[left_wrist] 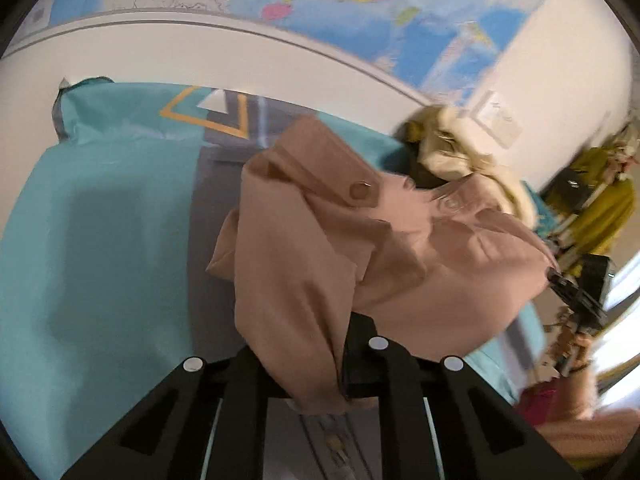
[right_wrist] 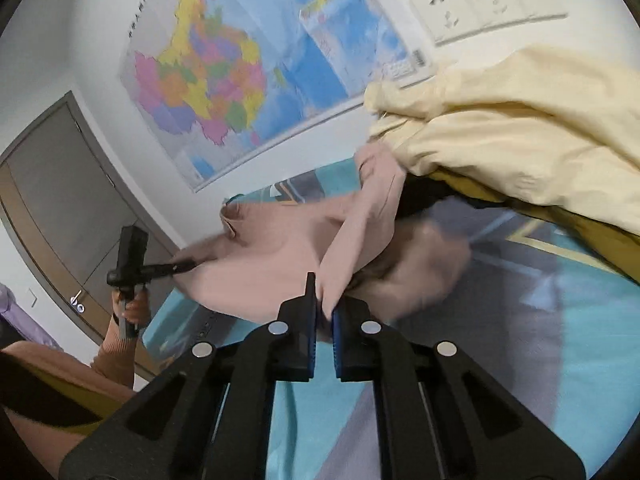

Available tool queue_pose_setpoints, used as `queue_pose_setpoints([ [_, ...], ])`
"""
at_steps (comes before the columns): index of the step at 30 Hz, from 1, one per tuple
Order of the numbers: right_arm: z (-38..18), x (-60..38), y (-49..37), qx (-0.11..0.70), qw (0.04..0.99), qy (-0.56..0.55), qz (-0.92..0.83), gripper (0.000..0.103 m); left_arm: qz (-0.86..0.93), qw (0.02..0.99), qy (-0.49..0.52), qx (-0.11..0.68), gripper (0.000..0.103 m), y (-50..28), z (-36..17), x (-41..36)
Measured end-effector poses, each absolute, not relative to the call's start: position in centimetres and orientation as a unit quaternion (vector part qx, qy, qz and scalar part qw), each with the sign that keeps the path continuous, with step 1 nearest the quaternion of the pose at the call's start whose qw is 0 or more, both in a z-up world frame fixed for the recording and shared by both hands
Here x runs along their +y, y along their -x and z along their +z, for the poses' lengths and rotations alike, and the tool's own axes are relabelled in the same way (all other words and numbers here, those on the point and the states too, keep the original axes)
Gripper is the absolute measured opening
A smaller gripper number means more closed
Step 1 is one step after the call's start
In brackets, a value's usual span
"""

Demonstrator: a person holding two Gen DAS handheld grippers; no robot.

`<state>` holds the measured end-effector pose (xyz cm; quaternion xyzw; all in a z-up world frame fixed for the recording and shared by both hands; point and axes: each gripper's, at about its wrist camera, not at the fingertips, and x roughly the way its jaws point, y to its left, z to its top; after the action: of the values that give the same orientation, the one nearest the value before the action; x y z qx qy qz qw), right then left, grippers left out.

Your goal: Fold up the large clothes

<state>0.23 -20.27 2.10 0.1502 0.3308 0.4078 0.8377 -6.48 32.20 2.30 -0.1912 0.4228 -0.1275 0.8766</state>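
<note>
Two grippers held a pink coat (left_wrist: 320,240) up over a teal bedspread (left_wrist: 100,240), a map (right_wrist: 224,80) on the wall behind and a cream garment (right_wrist: 520,128) heaped alongside. Left gripper (left_wrist: 320,384) was clamped on a hanging fold; right gripper (right_wrist: 325,312) was pinched shut on another edge. A button (left_wrist: 360,191) showed near the collar.

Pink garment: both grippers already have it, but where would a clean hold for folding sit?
On the pink garment, an outer edge is likely best. It hangs bunched over the teal bedding, with the left gripper and the right gripper each shut on a fold. Approach from the near side, where loose edges face the grippers.
</note>
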Motion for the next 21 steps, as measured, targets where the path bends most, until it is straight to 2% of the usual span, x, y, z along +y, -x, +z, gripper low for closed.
queue_pose_setpoints([
  [2, 0.5, -20.9, 0.5, 0.361, 0.832, -0.148, 0.394, 0.006, -0.134, 0.864, 0.186, 0.448, 0.014, 7.8, 0.9, 31.2],
  [4, -2.1, -20.9, 0.3, 0.412, 0.818, -0.141, 0.375, 0.007, -0.106, 0.847, 0.16, 0.496, 0.02, 7.7, -1.7, 30.3],
  [6, -4.5, -20.9, -0.3, 0.454, 0.816, -0.133, 0.334, 0.008, -0.087, 0.85, 0.159, 0.495, 0.024, 7.6, -2.5, 30.7],
  [7, -4.5, -21.2, -0.4, 0.452, 0.815, -0.137, 0.334, 0.013, -0.074, 0.861, 0.16, 0.478, 0.032, 7.7, -1.8, 31.0],
  [8, -4.1, -21.3, -0.4, 0.447, 0.826, -0.132, 0.317, 0.032, -0.053, 0.873, 0.146, 0.462, 0.039, 7.8, -0.9, 31.2],
  [9, -3.1, -21.3, -0.4, 0.436, 0.843, -0.117, 0.291, 0.041, -0.037, 0.884, 0.133, 0.446, 0.051, 8.0, -0.1, 31.2],
  [10, -2.1, -21.2, -0.3, 0.419, 0.856, -0.107, 0.282, 0.052, -0.021, 0.9, 0.111, 0.421, 0.053, 8.2, 1.4, 31.0],
  [11, -0.8, -21.1, -0.1, 0.393, 0.871, -0.102, 0.276, 0.059, -0.019, 0.91, 0.093, 0.404, 0.054, 8.3, 2.5, 30.7],
  [13, 1.3, -19.6, -0.2, 0.366, 0.883, -0.082, 0.281, 0.064, -0.035, 0.921, 0.065, 0.383, 0.067, 7.8, 4.4, 29.4],
  [15, 2.6, -16.9, -0.3, 0.349, 0.884, -0.049, 0.307, 0.067, -0.049, 0.924, 0.026, 0.378, 0.071, 6.8, 5.1, 27.3],
  [18, 2.7, -12.2, -1.6, 0.358, 0.868, -0.019, 0.344, 0.069, -0.089, 0.912, -0.015, 0.4, 0.072, 4.1, 4.5, 23.9],
  [21, 1.7, -7.8, -3.1, 0.377, 0.858, 0.023, 0.347, 0.077, -0.1, 0.897, -0.048, 0.427, 0.073, 0.4, 3.0, 20.9],
])
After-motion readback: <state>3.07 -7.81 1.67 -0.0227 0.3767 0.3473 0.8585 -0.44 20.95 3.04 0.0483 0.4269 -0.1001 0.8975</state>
